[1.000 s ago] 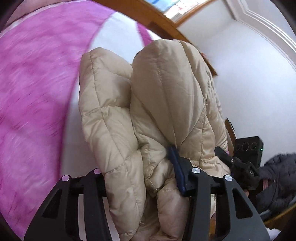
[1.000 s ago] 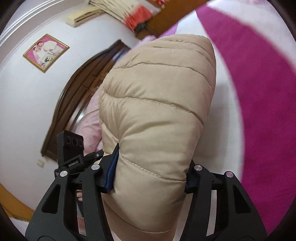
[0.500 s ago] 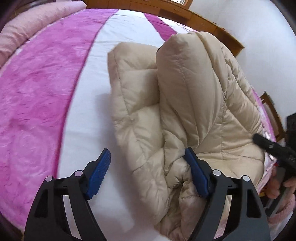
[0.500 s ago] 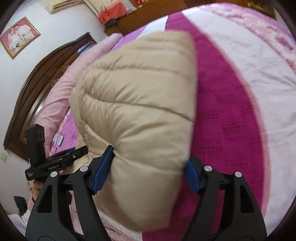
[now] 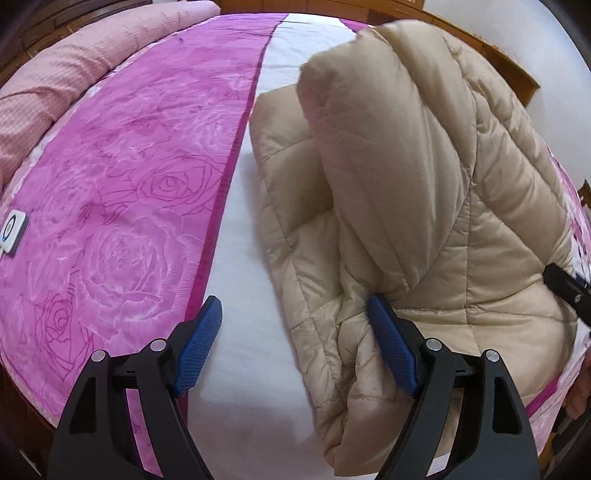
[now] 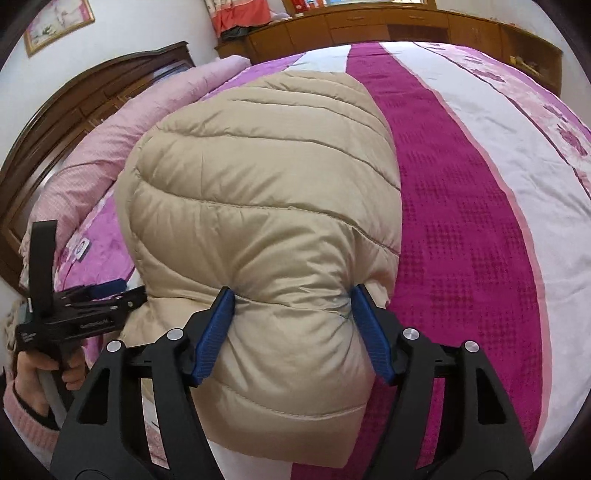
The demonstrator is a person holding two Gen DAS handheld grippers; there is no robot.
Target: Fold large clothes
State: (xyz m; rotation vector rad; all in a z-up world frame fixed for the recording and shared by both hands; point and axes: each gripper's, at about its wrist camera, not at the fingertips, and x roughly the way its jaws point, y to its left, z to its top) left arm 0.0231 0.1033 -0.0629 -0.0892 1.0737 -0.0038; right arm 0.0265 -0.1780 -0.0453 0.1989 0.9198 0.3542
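A beige quilted puffer jacket point(image 5: 406, 177) lies folded in a thick bundle on the bed. My left gripper point(image 5: 295, 347) is open at the bundle's near left edge; its right finger point(image 5: 391, 350) touches the fabric and its left finger point(image 5: 199, 347) is over the white sheet. In the right wrist view the jacket point(image 6: 258, 192) fills the middle. My right gripper point(image 6: 291, 332) is shut on the jacket's near fold, both blue pads pinching in the fabric. The left gripper point(image 6: 99, 295) shows at the far left in a hand.
The bed cover has pink rose-print point(image 5: 110, 206), white point(image 5: 243, 295) and magenta point(image 6: 461, 221) bands. A pink rolled quilt point(image 5: 48, 85) lies by the dark headboard point(image 6: 74, 110). A small white device point(image 5: 13, 230) lies on the cover. Wooden cabinets point(image 6: 406, 26) stand beyond the bed.
The jacket came down from mid-air onto the bed. My left gripper opened and let go of it. My right gripper kept its hold and closed in tighter on the fold.
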